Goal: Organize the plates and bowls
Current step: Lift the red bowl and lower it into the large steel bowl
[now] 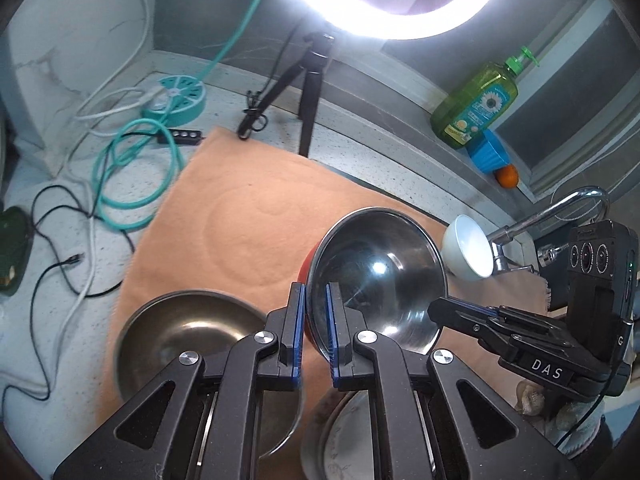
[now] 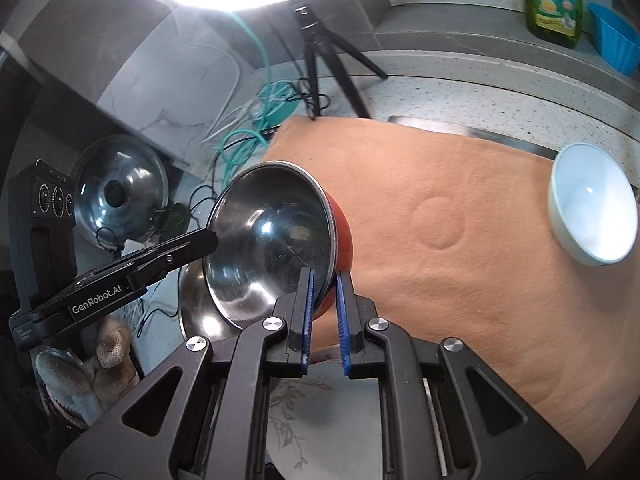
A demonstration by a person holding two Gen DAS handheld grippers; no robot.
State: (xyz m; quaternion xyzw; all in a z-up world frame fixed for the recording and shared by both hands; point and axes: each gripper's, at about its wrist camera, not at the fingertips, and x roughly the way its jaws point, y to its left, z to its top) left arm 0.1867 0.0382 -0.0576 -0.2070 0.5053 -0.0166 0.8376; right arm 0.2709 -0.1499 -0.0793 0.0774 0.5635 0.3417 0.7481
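Both tongs are on the same bowl! The left tongs [image 1: 316,300] are pinching the near rim of the red bowl [image 1: 376,276], blue pads either side of its steel wall, and the bowl hangs tilted above the orange cloth [image 1: 256,216], its shiny inside facing the camera. From the other side, the right tongs [image 2: 324,292] are clamped on the rim too, at the bowl's 5 o'clock edge, red outside [image 2: 342,232] showing just beyond the pads.

At 8 o'clock of the lifted bowl in the left view sits a steel bowl [image 1: 188,332] on the cloth, upright. A white bowl [image 1: 470,250] lies tipped at 3 o'clock, near the tap [image 1: 560,208]. Right under the tongs, a patterned plate [image 2: 308,408] peeks out at 6 o'clock.

Far back on the desk [image 1: 360,128], a ring light's tripod [image 1: 308,92] at 12 o'clock, a green soap bottle [image 1: 476,100] at 1 o'clock, teal cable [image 1: 132,168] coiled at 10 o'clock. In the right view, a steel lid [image 2: 120,192] rests at 9 o'clock.
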